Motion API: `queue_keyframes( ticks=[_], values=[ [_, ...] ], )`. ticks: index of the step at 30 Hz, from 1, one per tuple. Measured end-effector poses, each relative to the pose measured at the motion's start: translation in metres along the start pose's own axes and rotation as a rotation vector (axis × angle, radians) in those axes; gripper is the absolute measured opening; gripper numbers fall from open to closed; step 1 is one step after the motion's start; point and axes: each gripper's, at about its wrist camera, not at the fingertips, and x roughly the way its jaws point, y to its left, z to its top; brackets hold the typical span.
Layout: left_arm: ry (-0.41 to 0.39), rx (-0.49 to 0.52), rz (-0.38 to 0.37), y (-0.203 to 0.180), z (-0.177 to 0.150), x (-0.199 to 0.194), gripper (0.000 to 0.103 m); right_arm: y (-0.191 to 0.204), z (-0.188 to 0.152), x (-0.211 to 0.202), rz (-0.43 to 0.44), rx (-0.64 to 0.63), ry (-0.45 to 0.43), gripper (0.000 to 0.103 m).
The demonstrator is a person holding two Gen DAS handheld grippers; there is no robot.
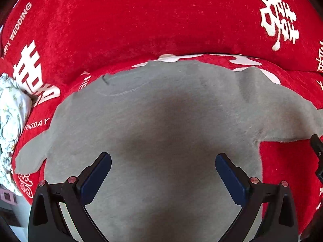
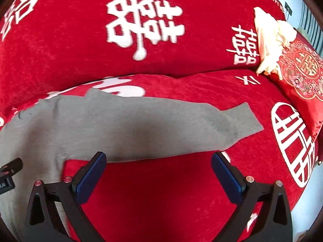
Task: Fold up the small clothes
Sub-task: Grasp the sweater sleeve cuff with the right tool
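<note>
Nearest in the left wrist view, the left claw (image 1: 163, 162) is spread wide, its two blue-padded black fingers (image 1: 97, 178) held apart with nothing between them, and it hovers over the middle of a grey knit long-sleeved top (image 1: 161, 121). That garment lies flat and spread out on a red plush sofa cover printed with white double-happiness characters and English words (image 1: 121, 30), its body filling the seat under the claw and its near hem running out of sight below the fingers. One short grey sleeve (image 1: 30, 159) reaches toward the seat's left edge. At the right edge of this view a black piece of the other tool (image 1: 318, 147) shows beside the garment's far sleeve. In the right wrist view the right claw (image 2: 159, 161) is likewise wide and empty, held above bare red seat just in front of the other long grey sleeve (image 2: 232, 125), which stretches sideways toward the seat's right edge and ends in a ribbed cuff. Beyond the garment the red backrest rises with its large white characters. At the seat's far left edge rests a pale floral bundle of cloth (image 1: 10, 121); at its far right corner lean a red embroidered cushion (image 2: 300, 70) and a cream crumpled cloth (image 2: 270, 38) against it.
</note>
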Motion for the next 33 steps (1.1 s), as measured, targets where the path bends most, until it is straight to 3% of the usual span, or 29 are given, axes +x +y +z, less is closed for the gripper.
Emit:
queue_keyframes(
  ticks=[9,14,19,22,23,25,26,27,30,33],
  values=[
    [0.029,0.015,-0.012,-0.026,0.008,0.022,0.103,-0.052,0.001,0.033,-0.067,0.037,0.042,0.103],
    [0.033,0.017,-0.017,-0.032,0.011,0.032,0.103,-0.102,-0.014,0.059,-0.082,0.153,0.072,0.103],
    [0.042,-0.008,-0.041,-0.031,0.017,0.041,0.103,-0.134,-0.014,0.088,-0.007,0.28,0.072,0.103],
    [0.038,-0.016,-0.041,-0.027,0.019,0.045,0.103,-0.13,-0.001,0.098,0.02,0.247,0.03,0.1],
    [0.038,-0.02,-0.044,-0.024,0.019,0.046,0.103,-0.129,0.004,0.104,0.039,0.241,0.031,0.097],
    [0.041,-0.034,-0.053,-0.018,0.019,0.05,0.103,-0.13,0.015,0.112,0.053,0.23,0.015,0.075],
    [0.041,-0.044,-0.056,-0.015,0.019,0.051,0.103,-0.131,0.018,0.116,0.056,0.232,0.02,0.038],
    [0.042,-0.056,-0.057,-0.01,0.018,0.052,0.103,-0.135,0.021,0.123,0.08,0.246,0.048,0.02],
    [0.045,-0.098,-0.056,0.006,0.016,0.056,0.103,-0.151,0.019,0.122,0.191,0.34,0.045,0.016],
    [0.06,-0.142,-0.058,0.021,0.011,0.062,0.103,-0.159,0.011,0.093,0.222,0.388,-0.061,0.016]
  ],
)
